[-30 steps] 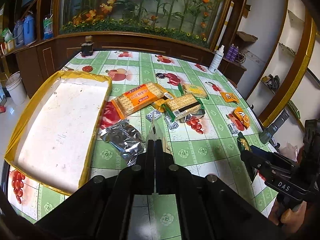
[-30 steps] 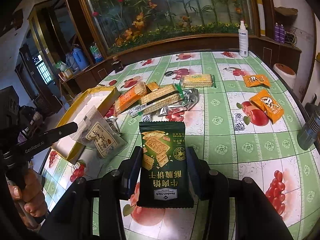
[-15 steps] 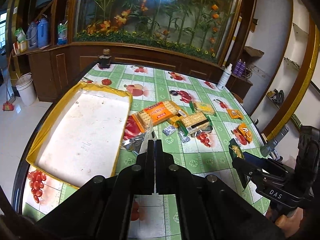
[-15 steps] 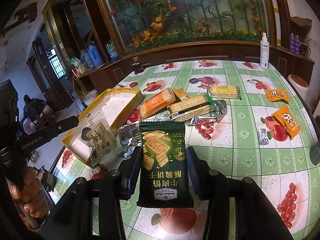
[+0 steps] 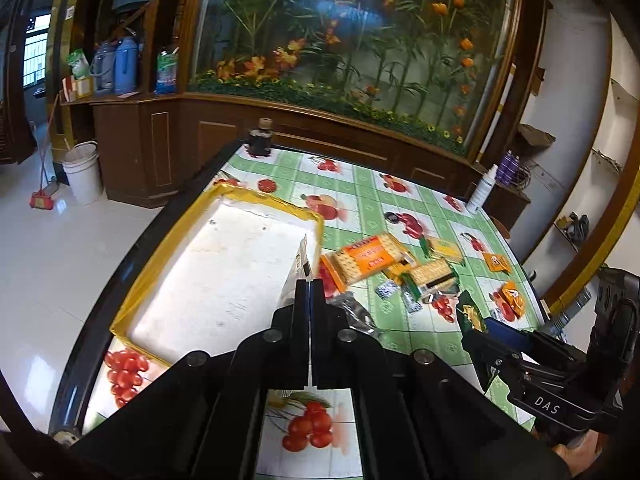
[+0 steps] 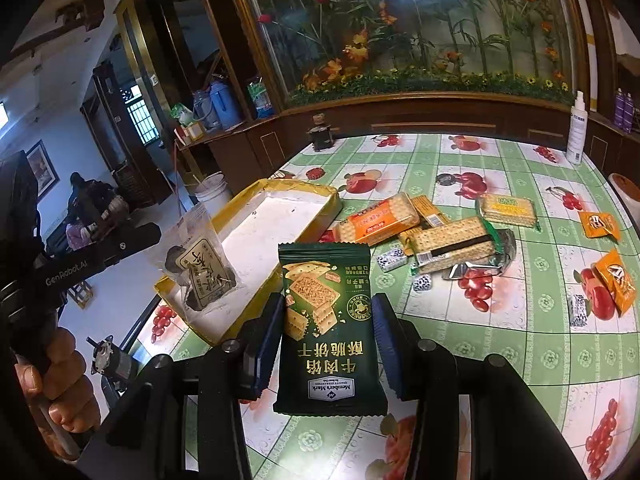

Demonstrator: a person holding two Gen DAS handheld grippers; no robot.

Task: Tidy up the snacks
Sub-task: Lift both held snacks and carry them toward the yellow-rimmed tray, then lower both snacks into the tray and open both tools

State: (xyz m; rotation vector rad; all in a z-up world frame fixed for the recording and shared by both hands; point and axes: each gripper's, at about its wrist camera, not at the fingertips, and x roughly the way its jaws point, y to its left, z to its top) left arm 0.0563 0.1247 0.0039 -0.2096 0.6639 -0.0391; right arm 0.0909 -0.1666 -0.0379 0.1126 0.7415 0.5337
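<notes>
My left gripper (image 5: 310, 284) is shut on a clear packet with a dark printed label (image 5: 299, 260), seen edge-on and hanging over the right part of the yellow-rimmed tray (image 5: 264, 200). In the right wrist view the same clear packet (image 6: 204, 268) dangles from the left gripper (image 6: 160, 234) above the tray (image 6: 298, 189). My right gripper (image 6: 328, 308) is shut on a dark green cracker packet (image 6: 328, 320), held flat above the table just right of the tray's near corner. From the left wrist view, the right gripper (image 5: 476, 332) and its green packet (image 5: 468, 314) sit at lower right.
Loose snacks lie mid-table: an orange cracker pack (image 6: 376, 220), a green-ended cracker pack (image 6: 452, 244), a yellow pack (image 6: 508, 206), small orange packets (image 6: 600, 224), a silver foil bag (image 5: 356, 312). A dark bottle (image 6: 320, 132) and white spray bottle (image 6: 576, 128) stand at the far edge.
Both grippers have risen and drawn back toward the tray side, each still holding its packet. The clear packet now hangs over the tray instead of beside it.
</notes>
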